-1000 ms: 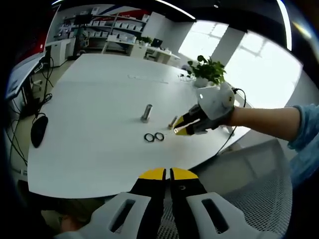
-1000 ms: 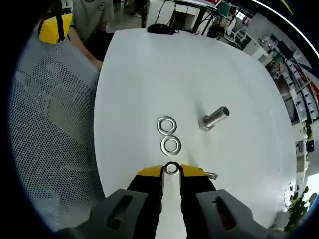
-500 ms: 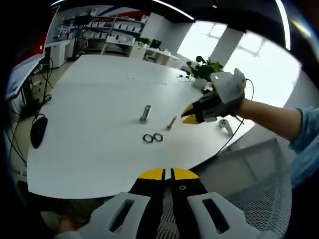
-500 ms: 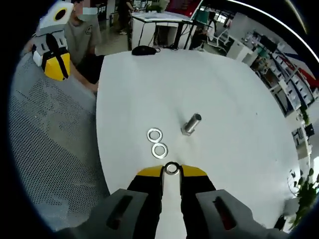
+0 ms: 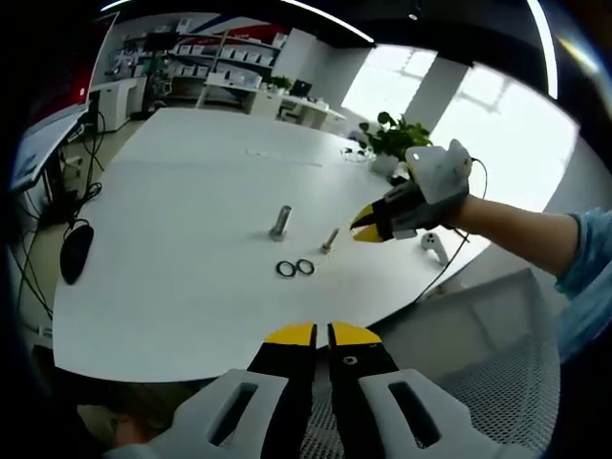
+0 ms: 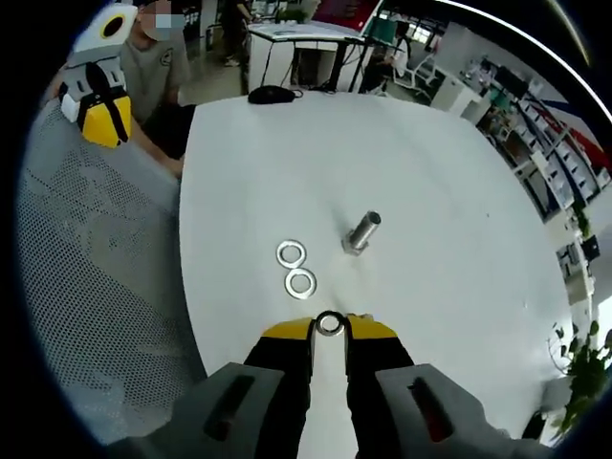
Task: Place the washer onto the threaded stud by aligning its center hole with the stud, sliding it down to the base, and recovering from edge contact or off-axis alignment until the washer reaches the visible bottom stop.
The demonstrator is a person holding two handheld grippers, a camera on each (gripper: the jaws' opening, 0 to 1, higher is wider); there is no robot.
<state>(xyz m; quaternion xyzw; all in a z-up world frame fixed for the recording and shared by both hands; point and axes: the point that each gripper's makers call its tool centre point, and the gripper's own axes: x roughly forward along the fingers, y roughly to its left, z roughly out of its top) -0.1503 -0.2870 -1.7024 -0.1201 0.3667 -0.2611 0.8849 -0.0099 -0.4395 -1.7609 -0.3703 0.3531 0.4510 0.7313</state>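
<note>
Right gripper view is showing the right gripper (image 6: 329, 327) carrying a small silver metal washer (image 6: 330, 323) clenched between its yellow-tipped fingers (image 6: 287, 333), raised above the white bench (image 6: 449, 201). Ahead of it, the grey metal threaded stud (image 6: 362, 232) is standing upright on the bench, well apart from the held washer. Two more silver washers (image 6: 295, 268) are lying flat on the bench, touching each other, just beside the stud and between it and the gripper.

Left gripper view is looking across the same bench from the near edge, where the stud (image 5: 281, 222), the pair of loose washers (image 5: 295, 269) and a small silver bolt (image 5: 330, 240) lying on its side are sitting near one another. The right gripper (image 5: 368, 226) is hanging in the air beside them, to the bolt's right. The left gripper (image 5: 321, 336) is being held back off the bench edge, its fingers pressed together on nothing.

Judging the progress, the pick-up seems done: a washer is in the grasp and off the surface. Everything else is remaining: carrying it over the stud, centring the hole on the thread, and sliding it down to the base. No washer can be made out on the stud.
</note>
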